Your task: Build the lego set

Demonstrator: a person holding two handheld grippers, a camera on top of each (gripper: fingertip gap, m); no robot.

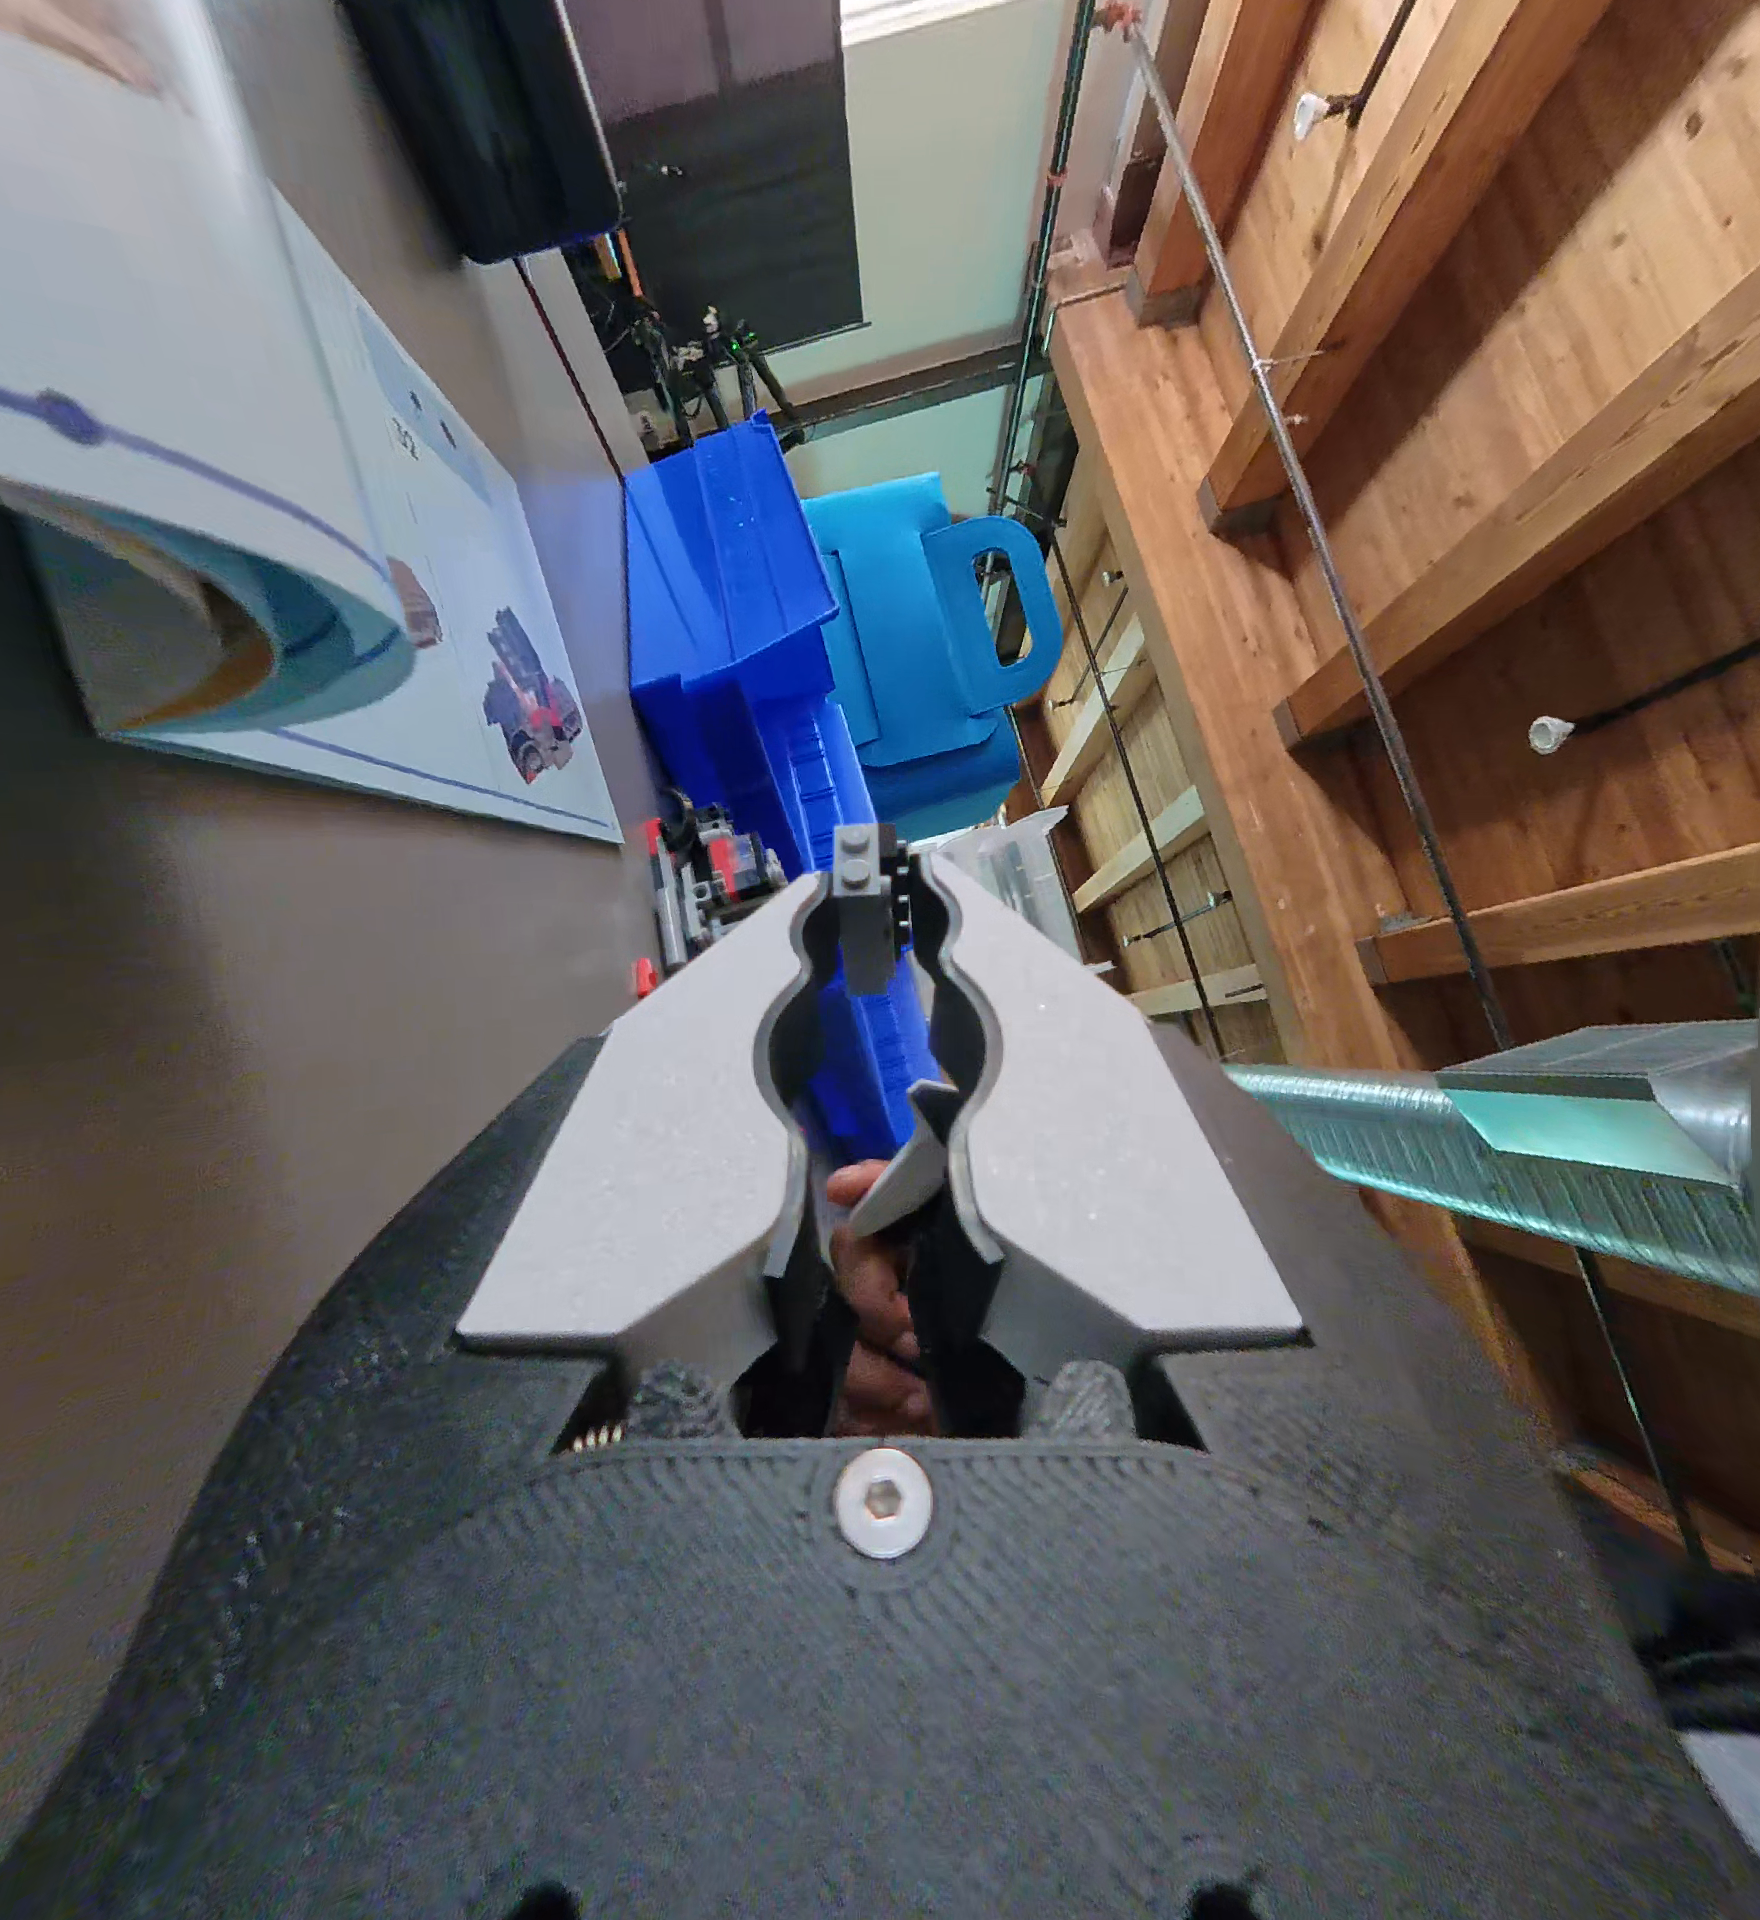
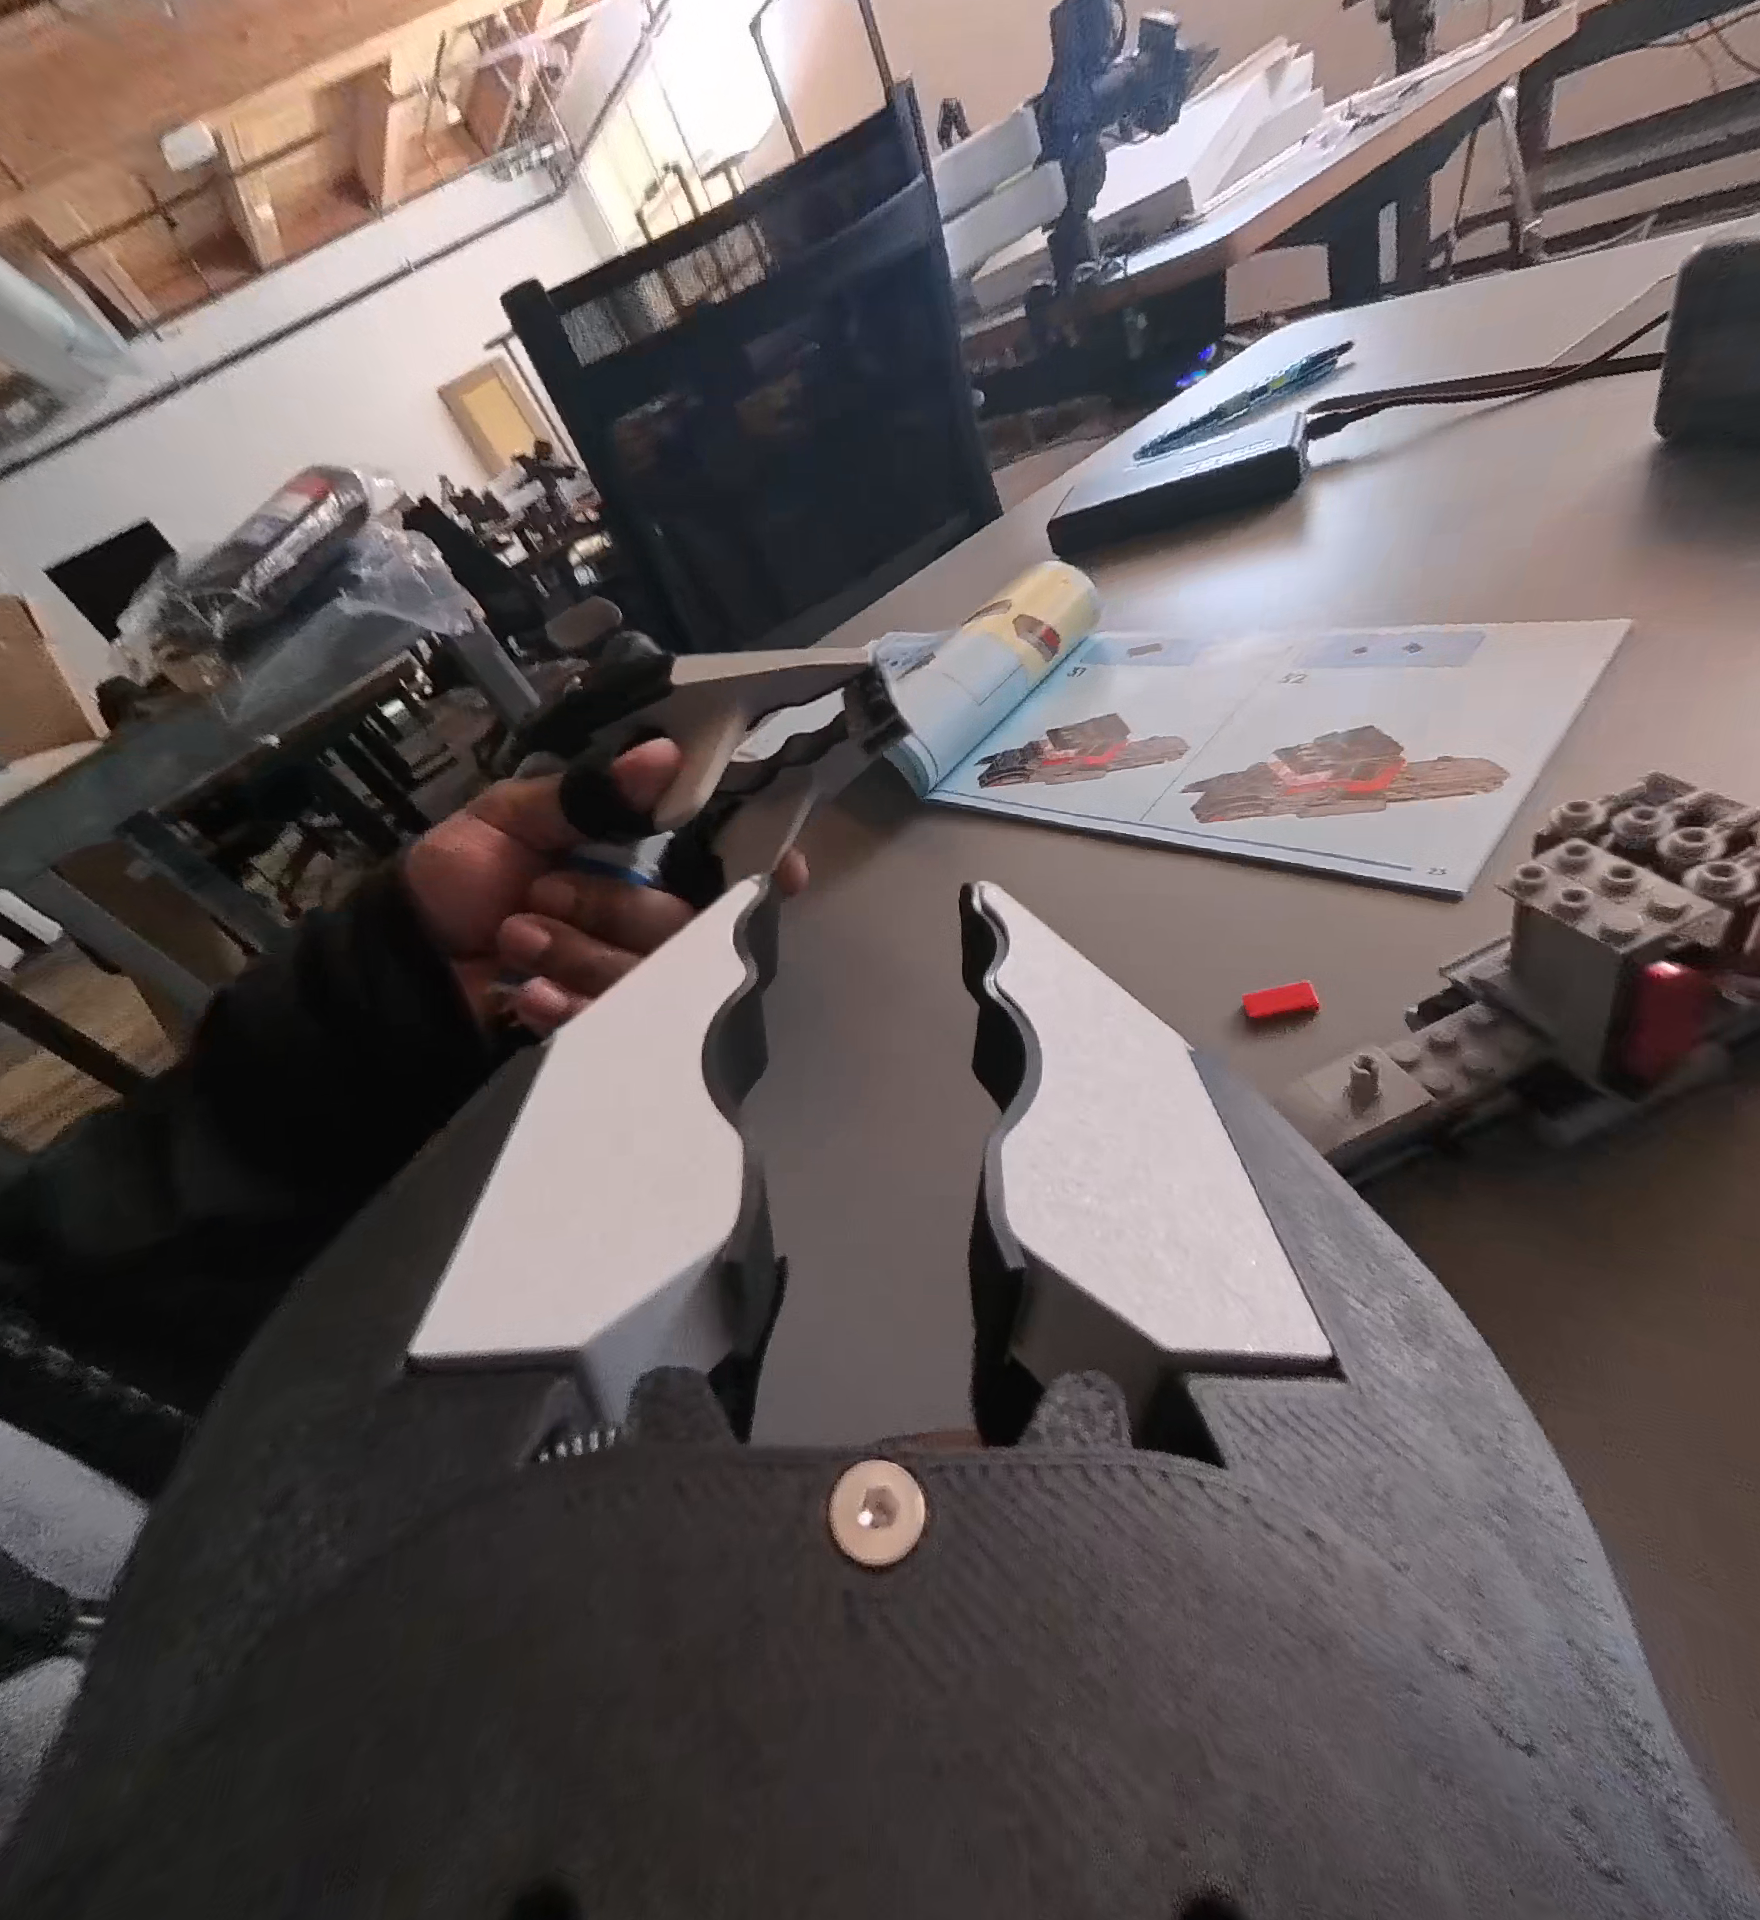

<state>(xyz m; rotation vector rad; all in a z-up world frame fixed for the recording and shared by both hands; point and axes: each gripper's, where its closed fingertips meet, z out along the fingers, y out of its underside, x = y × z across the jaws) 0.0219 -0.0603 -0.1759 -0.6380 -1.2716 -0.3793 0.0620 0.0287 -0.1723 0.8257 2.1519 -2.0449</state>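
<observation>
Between the tips of the left claw [image 1: 868, 896] sits a small grey brick [image 1: 863, 914] with two studs showing and a black studded piece against its right side; the jaws are nearly together and pinch it (the wavy gap lower down stays hollow). From the right wrist view this same claw [image 2: 860, 717] is held up in the air in a hand [image 2: 533, 883], above the near edge of the open booklet [image 2: 1271, 748], with a dark piece at its tip.

The right claw [image 2: 865, 904] stands wide apart and has hold of nothing; bare grey worktop [image 2: 1478, 540] shows through the gap. It hovers over the worktop, well apart from the left claw's load.

The half-built model [image 2: 1634, 966], grey and black with red parts, rests on the worktop to the right of the right claw. A loose red tile [image 2: 1281, 1000] lies flat between the model and the booklet, touching neither. In the left wrist view the model [image 1: 710, 883] appears just beyond the claw tips, next to a blue bin [image 1: 741, 623].

Farther back on the worktop are a flat black device [image 2: 1188, 478] with a cable, and a dark rounded object [image 2: 1749, 343] at the far right. A black mesh chair [image 2: 772, 416] stands behind the booklet.
</observation>
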